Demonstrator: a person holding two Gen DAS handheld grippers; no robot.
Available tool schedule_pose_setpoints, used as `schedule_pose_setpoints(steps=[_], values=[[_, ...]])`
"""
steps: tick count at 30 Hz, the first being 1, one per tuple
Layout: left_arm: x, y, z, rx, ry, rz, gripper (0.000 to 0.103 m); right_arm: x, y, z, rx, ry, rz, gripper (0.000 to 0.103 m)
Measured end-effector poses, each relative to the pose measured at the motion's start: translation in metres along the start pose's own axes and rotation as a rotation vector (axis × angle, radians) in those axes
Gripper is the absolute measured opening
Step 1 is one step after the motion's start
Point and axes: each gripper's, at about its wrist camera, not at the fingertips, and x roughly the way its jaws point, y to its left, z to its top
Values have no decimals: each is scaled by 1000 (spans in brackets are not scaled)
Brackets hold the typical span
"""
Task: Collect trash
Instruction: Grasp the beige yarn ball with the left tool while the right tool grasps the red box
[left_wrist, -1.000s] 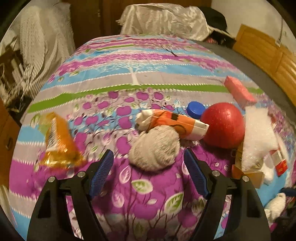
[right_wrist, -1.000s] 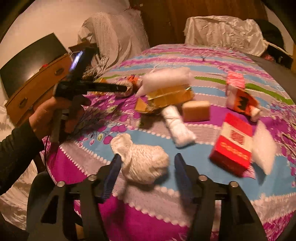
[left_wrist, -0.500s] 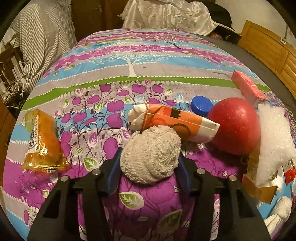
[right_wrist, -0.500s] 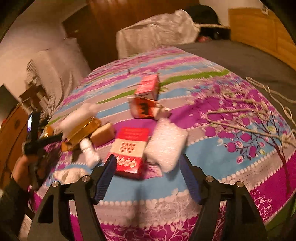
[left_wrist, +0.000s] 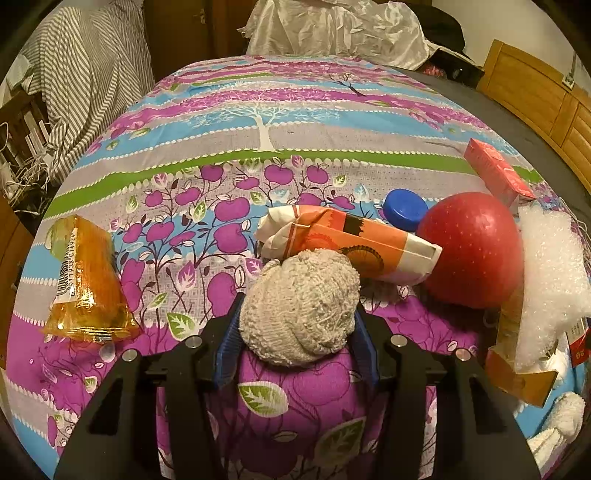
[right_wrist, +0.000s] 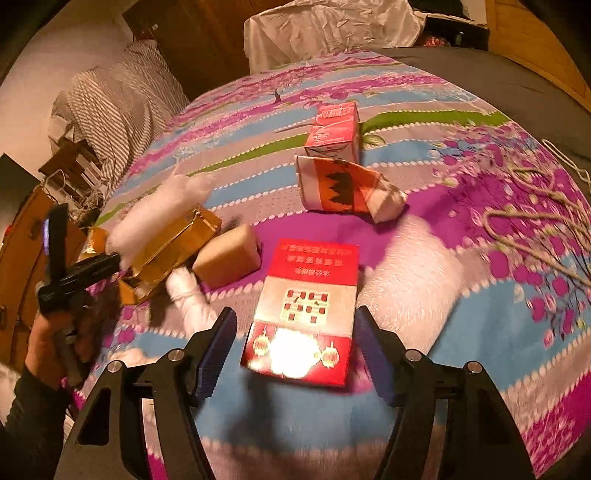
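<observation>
My left gripper is shut on a grey balled-up cloth on the flowered bedspread. Behind the cloth lie an orange-and-white carton, a blue cap and a red ball. My right gripper is open, its fingers on either side of the near end of a flat red box. I cannot tell if the fingers touch the box. The left gripper also shows in the right wrist view, held by a hand.
An orange wrapper lies left of the cloth. Bubble wrap, a gold box, a tan block, a rolled white cloth, a red milk carton, a white pad and twine lie around.
My left gripper closed on the grey cloth. My right gripper swung right, away from the white cloth ball, and came down over the red box.
</observation>
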Motion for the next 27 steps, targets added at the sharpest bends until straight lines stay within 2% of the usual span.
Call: schedule_pose_setpoints(steps=[6, 7, 10, 13, 17, 19, 27], values=[[0, 0, 1, 1, -2, 7, 51, 30, 7, 7, -34, 25, -66, 67], [0, -1, 1, 1, -6, 12, 48, 31, 9, 6, -43, 11, -84, 63], [-3, 1, -1, -14, -20, 25, 38, 28, 10, 0, -43, -41, -100, 61], [-14, 5, -5, -49, -51, 44, 35, 13, 14, -8, -62, -111, -112, 60], [-49, 5, -16, -85, -127, 58, 35, -19, 23, -15, -101, -228, -131, 60], [-78, -1, -24, -95, -189, 65, 35, -40, 33, -18, -128, -299, -138, 60], [-176, -51, -56, -73, -392, 31, 36, -119, 74, -29, -225, -526, -147, 60]])
